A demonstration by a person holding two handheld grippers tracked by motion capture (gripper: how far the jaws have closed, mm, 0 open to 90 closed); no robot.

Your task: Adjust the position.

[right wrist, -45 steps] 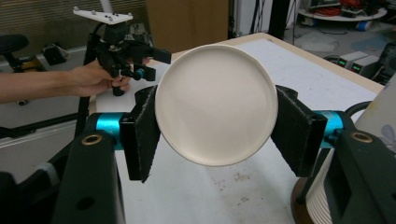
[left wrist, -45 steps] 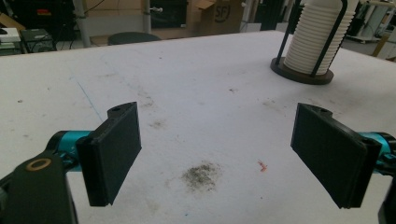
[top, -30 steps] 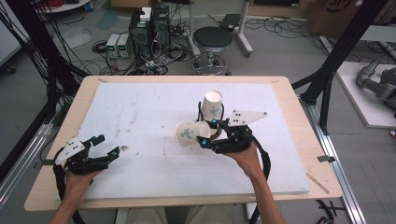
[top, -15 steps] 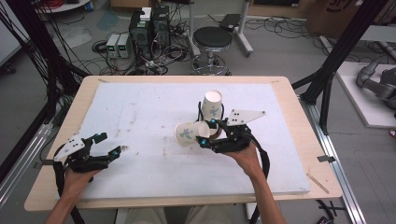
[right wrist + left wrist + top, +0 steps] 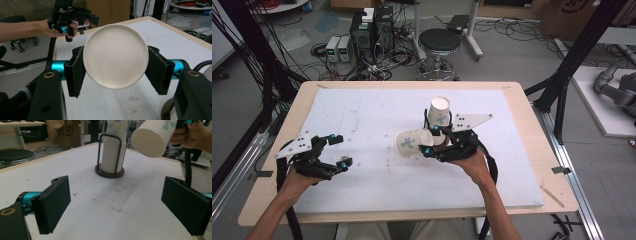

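Note:
A white paper cup with a blue-green print lies on its side in the air, and my right gripper is shut on it just in front of the cup stack. In the right gripper view the cup's round base faces the camera, pinched between the two black pads. The stack of paper cups stands upright in a black wire holder on the white mat. My left gripper hovers open over the mat's left front part, its pads wide apart and holding nothing. From there the held cup hangs upper right.
The white mat covers a wooden table. A black stool, electronics boxes and loose cables lie on the floor behind. Black frame legs stand at both table sides. A cable trails from the right gripper.
My left gripper has shifted slightly forward and to the right over the mat, still open. The right gripper and its cup have barely moved.

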